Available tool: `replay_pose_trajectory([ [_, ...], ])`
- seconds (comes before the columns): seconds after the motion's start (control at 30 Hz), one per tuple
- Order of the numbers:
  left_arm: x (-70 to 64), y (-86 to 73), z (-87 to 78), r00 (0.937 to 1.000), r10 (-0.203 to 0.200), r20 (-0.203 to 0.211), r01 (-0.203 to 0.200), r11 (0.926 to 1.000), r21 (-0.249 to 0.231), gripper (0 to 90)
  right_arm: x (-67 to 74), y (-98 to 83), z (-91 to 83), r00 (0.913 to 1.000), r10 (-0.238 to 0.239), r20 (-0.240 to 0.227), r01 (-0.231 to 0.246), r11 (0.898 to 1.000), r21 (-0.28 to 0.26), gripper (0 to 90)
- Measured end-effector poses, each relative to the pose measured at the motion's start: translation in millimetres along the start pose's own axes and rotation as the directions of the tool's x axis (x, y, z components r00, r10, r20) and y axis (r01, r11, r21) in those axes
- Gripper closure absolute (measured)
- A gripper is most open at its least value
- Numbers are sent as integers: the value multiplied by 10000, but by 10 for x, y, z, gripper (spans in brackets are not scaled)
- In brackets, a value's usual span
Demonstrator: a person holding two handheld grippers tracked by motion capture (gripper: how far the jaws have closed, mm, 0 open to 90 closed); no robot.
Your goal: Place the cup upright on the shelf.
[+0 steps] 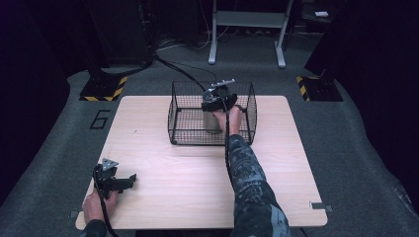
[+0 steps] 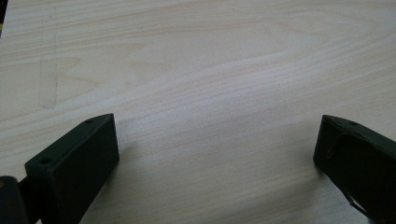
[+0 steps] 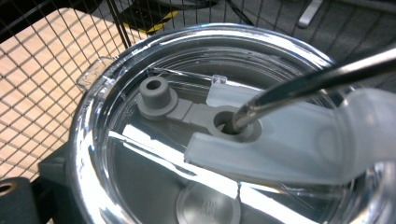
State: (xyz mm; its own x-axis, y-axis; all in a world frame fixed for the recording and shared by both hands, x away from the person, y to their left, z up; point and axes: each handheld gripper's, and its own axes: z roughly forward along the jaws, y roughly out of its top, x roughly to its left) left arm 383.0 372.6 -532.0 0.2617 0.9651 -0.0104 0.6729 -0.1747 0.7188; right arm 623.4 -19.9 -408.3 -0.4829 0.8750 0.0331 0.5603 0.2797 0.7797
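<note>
A steel tumbler (image 1: 212,122) stands inside a black wire basket (image 1: 180,123) at the far middle of the table. My right gripper (image 1: 218,102) is over its top and grips it, with the hand just behind. In the right gripper view the clear lid (image 3: 154,158) is very close. A metal straw (image 3: 317,77) passes through a grey silicone plug (image 3: 156,93) in the lid. One black finger (image 3: 51,172) shows beside the rim; the other is hidden. My left gripper (image 1: 129,180) rests on the table's near left corner, open (image 2: 217,144) over bare wood.
The light wooden table (image 1: 197,177) has bare room between the basket and the near edge. Basket wires (image 3: 51,56) stand close around the tumbler. A white frame (image 1: 247,19) and yellow-black striped stand bases (image 1: 106,89) are on the floor behind the table.
</note>
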Motion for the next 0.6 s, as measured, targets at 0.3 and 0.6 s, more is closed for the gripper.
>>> replay_pose_trajectory([
  [0.3,-2,-1,1,10000,-14,-15,14,10000,-10,0,25,-18,-43,9998,108,174,-110,9999,104,0],
  [0.6,6,5,6,10000,59,-58,-60,10000,-26,0,-42,-23,-129,9976,552,-410,-514,9946,897,0],
])
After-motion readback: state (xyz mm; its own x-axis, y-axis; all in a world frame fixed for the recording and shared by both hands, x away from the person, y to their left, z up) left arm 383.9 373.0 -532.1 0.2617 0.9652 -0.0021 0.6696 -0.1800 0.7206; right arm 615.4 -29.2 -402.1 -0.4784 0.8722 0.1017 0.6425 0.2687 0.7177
